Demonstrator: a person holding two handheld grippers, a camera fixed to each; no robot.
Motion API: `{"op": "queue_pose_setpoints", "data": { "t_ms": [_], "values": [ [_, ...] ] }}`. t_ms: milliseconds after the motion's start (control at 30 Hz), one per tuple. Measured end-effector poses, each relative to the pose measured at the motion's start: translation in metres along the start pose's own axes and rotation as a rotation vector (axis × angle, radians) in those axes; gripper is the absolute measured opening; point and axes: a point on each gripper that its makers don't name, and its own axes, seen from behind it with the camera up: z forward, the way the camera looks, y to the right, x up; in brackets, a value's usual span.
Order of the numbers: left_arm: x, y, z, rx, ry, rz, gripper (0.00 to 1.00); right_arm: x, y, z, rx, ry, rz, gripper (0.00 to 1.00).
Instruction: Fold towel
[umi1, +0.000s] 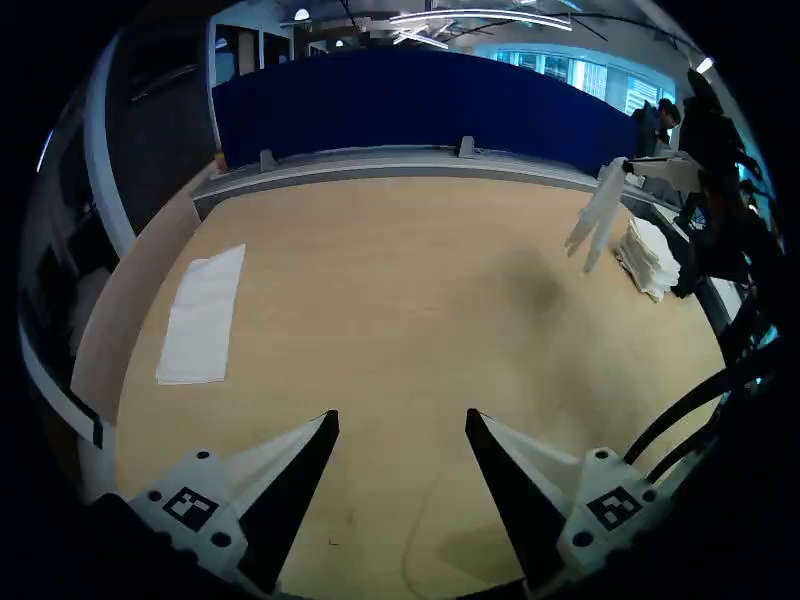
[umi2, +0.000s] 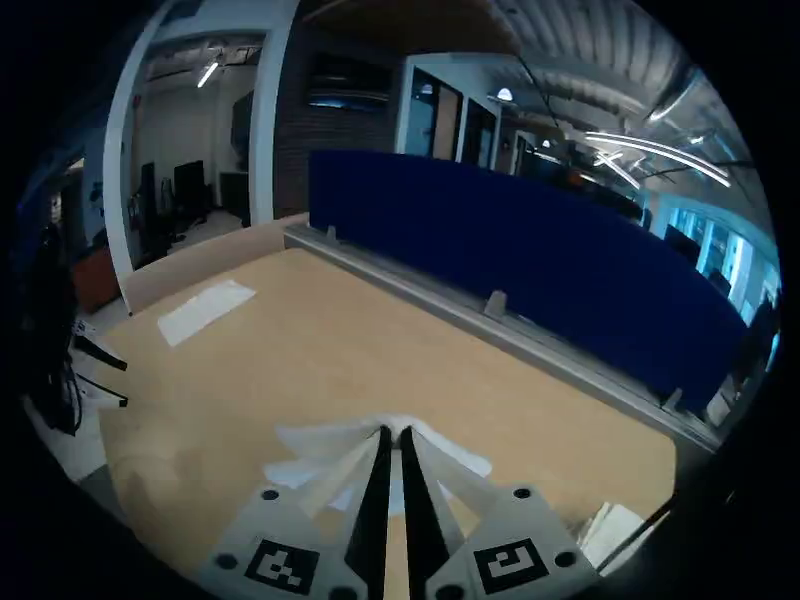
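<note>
Nearest in the left gripper view, the left gripper (umi1: 400, 440) has its jaws wide apart over the bare table (umi1: 420, 300) and holds nothing. In the right gripper view, the right gripper (umi2: 393, 435) has its jaws pressed almost together on a bunched edge of a white towel (umi2: 310, 437), and cloth spreads to both sides of the tips. From the left gripper view that towel (umi1: 598, 215) hangs in the air at the right, clear of the table, crumpled rather than spread. Just beside and beyond it, a stack (umi1: 648, 258) of white towels sits at the right edge. Well apart, at the far left, a folded towel (umi1: 202, 315) lies flat as a narrow strip. A blue divider (umi1: 400, 100) closes the far side.

My judgement is that one towel is done and set aside, while the lifted one has not been started. It must be laid flat, the left gripper must take a corner, and the folds made. The stack suggests more remain.
</note>
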Motion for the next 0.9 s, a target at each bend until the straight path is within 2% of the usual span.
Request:
{"op": "queue_pose_setpoints", "data": {
  "t_ms": [567, 900],
  "values": [
    [0.007, 0.014, 0.006, 0.005, -0.019, -0.011, 0.94, -0.009, 0.171, -0.039, -0.152, -0.047, 0.023, 0.07],
    [0.006, 0.013, 0.007, 0.017, -0.028, -0.01, 0.94, -0.014, 0.244, -0.051, -0.232, -0.068, 0.064, 0.07]
  ]
}}
